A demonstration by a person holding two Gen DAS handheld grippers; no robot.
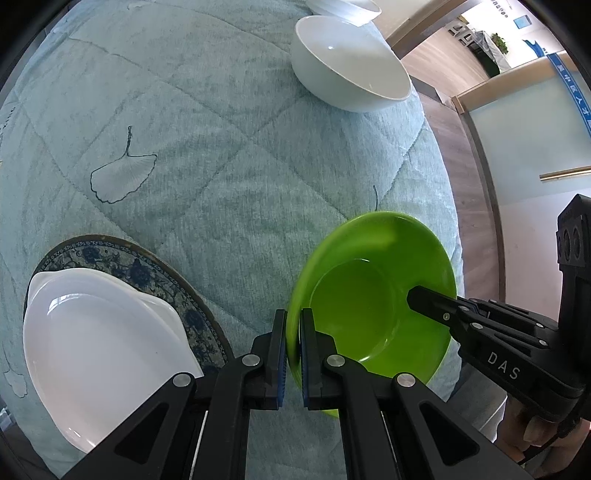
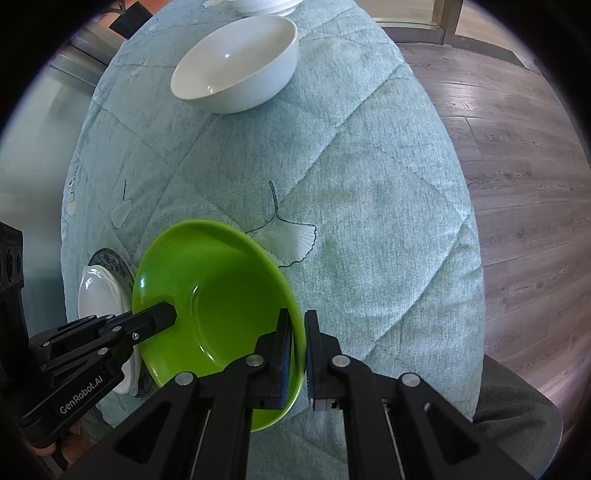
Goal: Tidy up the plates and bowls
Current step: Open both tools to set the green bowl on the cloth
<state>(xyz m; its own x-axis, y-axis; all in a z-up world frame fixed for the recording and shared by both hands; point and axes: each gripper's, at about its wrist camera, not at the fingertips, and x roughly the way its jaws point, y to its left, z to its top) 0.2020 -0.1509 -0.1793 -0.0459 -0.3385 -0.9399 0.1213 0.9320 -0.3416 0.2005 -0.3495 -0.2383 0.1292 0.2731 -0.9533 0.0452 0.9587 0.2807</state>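
White lettering reading "DAS" runs along the black body of the right gripper point(image 1: 415, 301) as seen from the left wrist, and "GenRobot.AI" is printed on the body of the left gripper point(image 2: 168, 315) as seen from the right wrist. Both pairs of fingers are clamped on the rim of one green plate point(image 1: 373, 295), the left pair on its left edge and the right pair on the opposite edge, each with one finger inside the dish and one outside, the blue pads pressed to the rim. The green plate is empty and sits between the two grippers, over the near part of the desk point(image 1: 221, 147), which is covered in a pale teal quilted cloth stitched with ginkgo-leaf outlines; whether the plate touches the cloth I cannot tell. To the left of the left fingers lies a white dish point(image 1: 99, 350) with small lug handles, empty, resting on a blue-and-white patterned plate point(image 1: 147, 273) with a brown edge. Well ahead of the fingers, toward the far edge of the desk, stands an empty white bowl point(image 1: 347, 62), and just beyond it the rim of another white bowl point(image 1: 351, 7) shows, cut off by the frame. Wood-plank flooring point(image 2: 517, 166) lies to the right of the desk. Blue signs with white characters hang in the far room, too small to read.
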